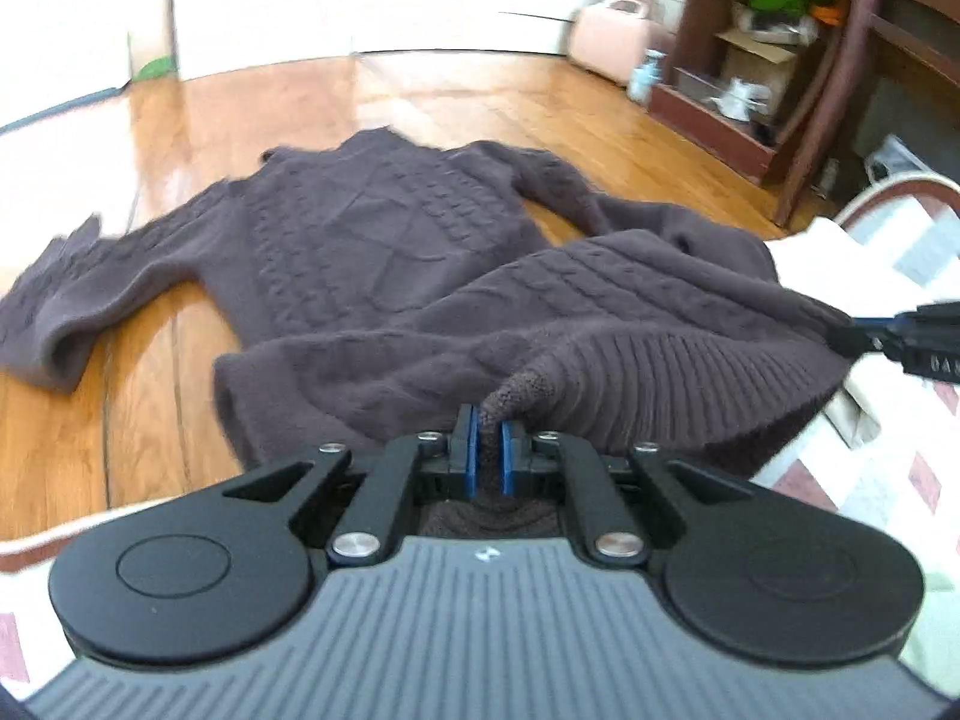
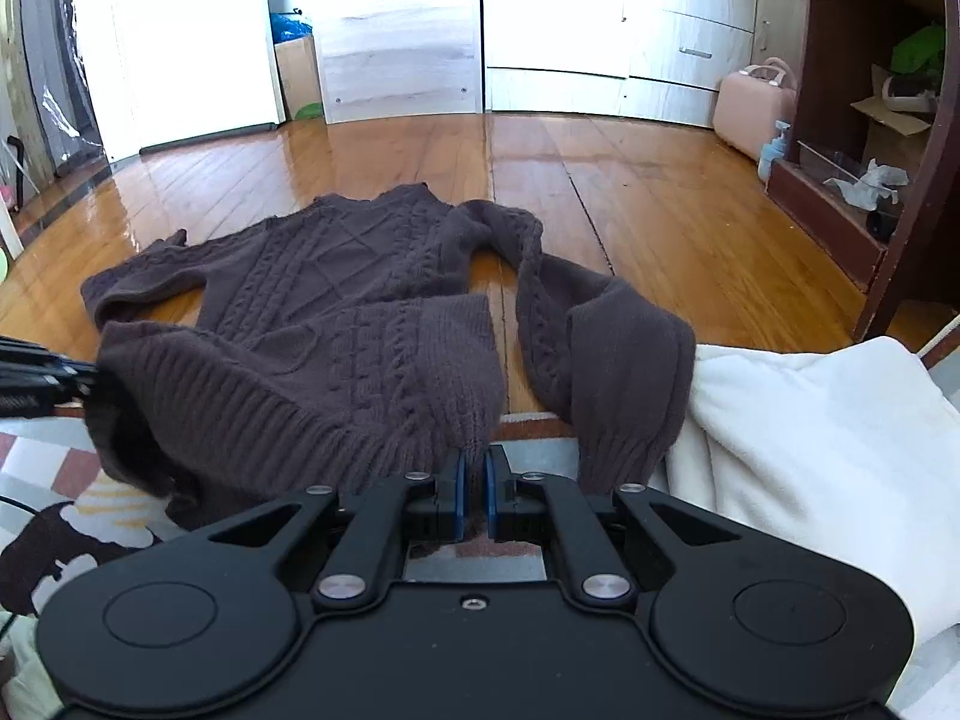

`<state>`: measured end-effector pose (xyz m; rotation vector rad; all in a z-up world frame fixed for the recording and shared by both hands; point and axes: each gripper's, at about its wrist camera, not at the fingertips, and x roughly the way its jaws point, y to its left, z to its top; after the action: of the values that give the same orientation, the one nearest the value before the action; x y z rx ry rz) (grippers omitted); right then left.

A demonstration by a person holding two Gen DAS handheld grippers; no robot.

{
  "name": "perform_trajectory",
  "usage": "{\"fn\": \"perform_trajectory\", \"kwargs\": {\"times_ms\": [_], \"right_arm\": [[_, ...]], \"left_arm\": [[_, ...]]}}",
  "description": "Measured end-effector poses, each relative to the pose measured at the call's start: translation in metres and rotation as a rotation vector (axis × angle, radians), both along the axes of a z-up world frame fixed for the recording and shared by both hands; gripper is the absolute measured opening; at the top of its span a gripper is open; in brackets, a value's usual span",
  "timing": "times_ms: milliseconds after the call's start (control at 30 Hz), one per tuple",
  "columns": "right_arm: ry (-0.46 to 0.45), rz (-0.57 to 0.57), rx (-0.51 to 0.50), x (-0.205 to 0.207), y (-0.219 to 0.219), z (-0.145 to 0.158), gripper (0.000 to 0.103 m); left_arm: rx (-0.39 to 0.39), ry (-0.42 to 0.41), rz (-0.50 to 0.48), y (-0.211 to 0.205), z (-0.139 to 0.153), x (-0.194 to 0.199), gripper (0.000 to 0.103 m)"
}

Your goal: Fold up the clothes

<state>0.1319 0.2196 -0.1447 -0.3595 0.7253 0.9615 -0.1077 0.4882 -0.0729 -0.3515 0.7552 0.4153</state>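
The dark brown cable-knit sweater [image 2: 336,294] lies on the wooden floor [image 2: 630,192], collar toward 12 o'clock, sleeves unfolded. The left gripper [image 1: 489,420] and right gripper [image 2: 474,456] each have jaws nearly closed, pinching its ribbed hem. Folding seems barely begun.

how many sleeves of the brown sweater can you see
2. One sleeve lies spread out on the wooden floor at the left of the sweater. The other sleeve runs down the right side, its cuff beside the white blanket.
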Motion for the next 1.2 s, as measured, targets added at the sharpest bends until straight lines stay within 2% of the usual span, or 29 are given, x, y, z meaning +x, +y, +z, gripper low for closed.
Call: {"fn": "perform_trajectory", "kwargs": {"times_ms": [100, 167, 300, 433, 633, 700, 733, 800, 867, 967, 1000, 1033, 1067, 1100, 1133, 1167, 1200], "right_arm": [[0.003, -0.009, -0.034, 0.002, 0.002, -0.013, 0.008], [0.008, -0.017, -0.054, 0.002, 0.003, -0.021, 0.008], [0.022, -0.04, -0.08, 0.004, 0.005, -0.033, 0.008], [0.031, -0.072, -0.084, 0.007, 0.001, -0.035, 0.009], [0.068, -0.022, -0.102, 0.006, -0.02, -0.043, 0.015], [0.097, -0.002, -0.115, 0.004, -0.024, -0.051, 0.022], [0.107, 0.008, -0.123, 0.003, -0.024, -0.056, 0.034], [0.117, 0.034, -0.146, -0.001, -0.019, -0.068, 0.052], [0.109, 0.089, -0.187, -0.006, -0.008, -0.081, 0.055], [0.045, 0.14, -0.279, -0.008, 0.017, -0.103, 0.056], [0.032, 0.145, -0.266, -0.006, 0.022, -0.106, 0.058], [0.025, 0.148, -0.234, -0.003, 0.026, -0.107, 0.057], [0.037, 0.147, -0.214, 0.002, 0.031, -0.107, 0.057], [0.064, 0.146, -0.188, 0.007, 0.035, -0.106, 0.049], [0.078, 0.142, -0.167, 0.011, 0.037, -0.103, 0.022], [0.084, 0.137, -0.15, 0.014, 0.039, -0.1, 0.013], [0.083, 0.129, -0.136, 0.017, 0.04, -0.096, 0.009]], "left_arm": [[-0.075, 0.023, 0.017, 0.005, -0.01, 0.003, 0.007], [-0.086, 0.035, 0.022, 0.007, -0.014, 0.01, 0.007], [-0.027, 0.07, 0.024, -0.001, -0.022, 0.02, 0.007], [-0.015, 0.079, 0.038, 0.001, -0.019, 0.022, 0.007], [0.013, 0.07, 0.05, 0.008, -0.025, 0.026, 0.007], [-0.01, 0.068, 0.052, 0.016, -0.033, 0.03, 0.007], [-0.028, 0.07, 0.057, 0.02, -0.037, 0.031, 0.007], [-0.07, 0.077, 0.071, 0.027, -0.044, 0.033, 0.007], [-0.111, 0.084, 0.084, 0.034, -0.051, 0.035, 0.01], [-0.157, 0.125, 0.067, 0.033, -0.063, 0.037, 0.012], [-0.159, 0.148, 0.054, 0.031, -0.065, 0.037, 0.014], [-0.156, 0.167, 0.045, 0.029, -0.068, 0.037, 0.023], [-0.155, 0.191, 0.043, 0.027, -0.071, 0.036, 0.04], [-0.157, 0.216, 0.042, 0.025, -0.074, 0.035, 0.048], [-0.165, 0.252, 0.046, 0.025, -0.08, 0.035, 0.057], [-0.167, 0.27, 0.054, 0.025, -0.083, 0.035, 0.057], [-0.165, 0.276, 0.064, 0.025, -0.085, 0.035, 0.057]]}}
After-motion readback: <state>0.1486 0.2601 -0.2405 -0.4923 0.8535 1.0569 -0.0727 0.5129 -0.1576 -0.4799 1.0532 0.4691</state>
